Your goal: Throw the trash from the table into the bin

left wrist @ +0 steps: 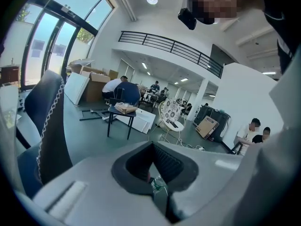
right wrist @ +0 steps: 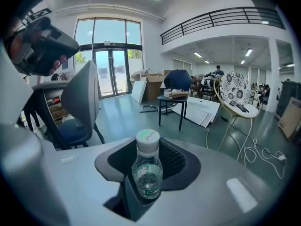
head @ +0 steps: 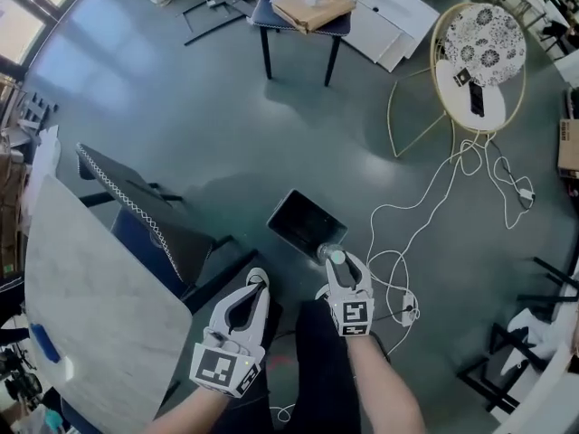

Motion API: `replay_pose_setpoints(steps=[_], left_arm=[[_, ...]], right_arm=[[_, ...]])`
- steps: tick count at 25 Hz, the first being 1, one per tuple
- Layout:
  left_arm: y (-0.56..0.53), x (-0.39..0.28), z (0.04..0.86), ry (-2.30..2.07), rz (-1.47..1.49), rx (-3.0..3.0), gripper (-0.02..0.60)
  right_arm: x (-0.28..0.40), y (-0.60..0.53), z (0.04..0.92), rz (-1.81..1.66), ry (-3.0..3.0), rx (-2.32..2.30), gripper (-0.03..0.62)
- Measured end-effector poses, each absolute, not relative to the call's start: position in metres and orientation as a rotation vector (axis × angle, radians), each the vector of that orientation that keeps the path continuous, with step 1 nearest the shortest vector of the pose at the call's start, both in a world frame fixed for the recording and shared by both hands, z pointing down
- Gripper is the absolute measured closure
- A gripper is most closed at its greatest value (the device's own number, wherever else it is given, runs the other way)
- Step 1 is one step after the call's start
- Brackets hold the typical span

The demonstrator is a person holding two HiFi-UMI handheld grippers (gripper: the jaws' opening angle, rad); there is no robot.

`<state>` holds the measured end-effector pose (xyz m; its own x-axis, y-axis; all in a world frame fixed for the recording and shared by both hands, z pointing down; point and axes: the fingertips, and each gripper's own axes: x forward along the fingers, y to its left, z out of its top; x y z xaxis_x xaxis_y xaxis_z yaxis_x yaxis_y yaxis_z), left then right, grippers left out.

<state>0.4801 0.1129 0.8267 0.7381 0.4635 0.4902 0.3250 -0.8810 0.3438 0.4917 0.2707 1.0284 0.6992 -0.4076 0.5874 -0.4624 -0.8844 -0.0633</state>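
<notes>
A black open bin stands on the grey floor just ahead of both grippers in the head view. My right gripper is shut on a small clear plastic bottle with a white cap, right beside the bin's near corner. In the right gripper view the bottle stands upright between the dark pads. My left gripper hangs to the left of the bin, its fingertips together and nothing between them. A bit of the bottle shows low in the left gripper view.
A pale table with a blue item is at the lower left, with a dark chair beside it. White cables trail on the floor to the right. A round patterned seat and a small black table stand farther off.
</notes>
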Motion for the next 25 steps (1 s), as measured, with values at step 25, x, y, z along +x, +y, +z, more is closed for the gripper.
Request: replay_pose_setpoints(steps=[25], left_arm=[[0.092,0.433,0.964,0.625,0.978,2.664,0.58]], right_arm=[[0.459,0.273,1.29,1.421,-0.534,2.567,0.421]])
